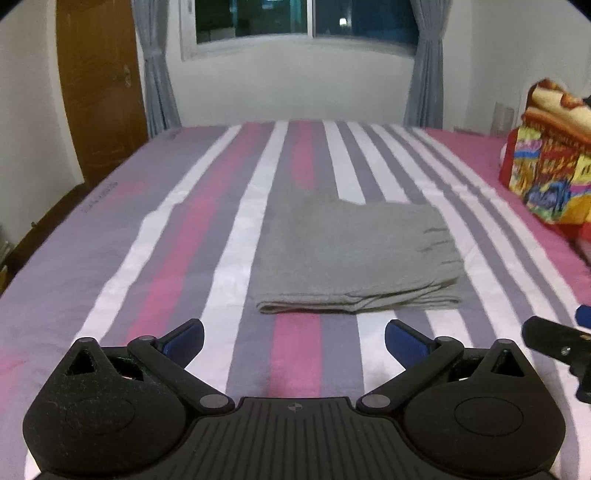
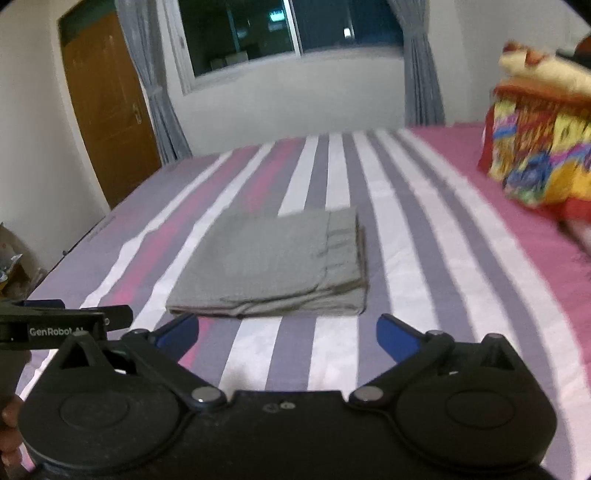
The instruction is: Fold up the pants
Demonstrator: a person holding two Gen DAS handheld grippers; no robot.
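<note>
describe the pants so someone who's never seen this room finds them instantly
Start at the bed with the pink, white and purple striped sheet that fills the room. Near its middle lie the pants, folded into a flat grey rectangle. They are the only plain grey item there; the bright multicoloured bedding pile sits off at the right edge.

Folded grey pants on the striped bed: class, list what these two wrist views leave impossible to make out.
- Pants: the layers inside and the underside are hidden by the top layer in both views.
- Colourful bedding pile: cut off by the right edge and motion-blurred in the right wrist view, so its print is unreadable.
- Beyond the window: too dark in both views.
- Right gripper: its underside is hidden.
</note>
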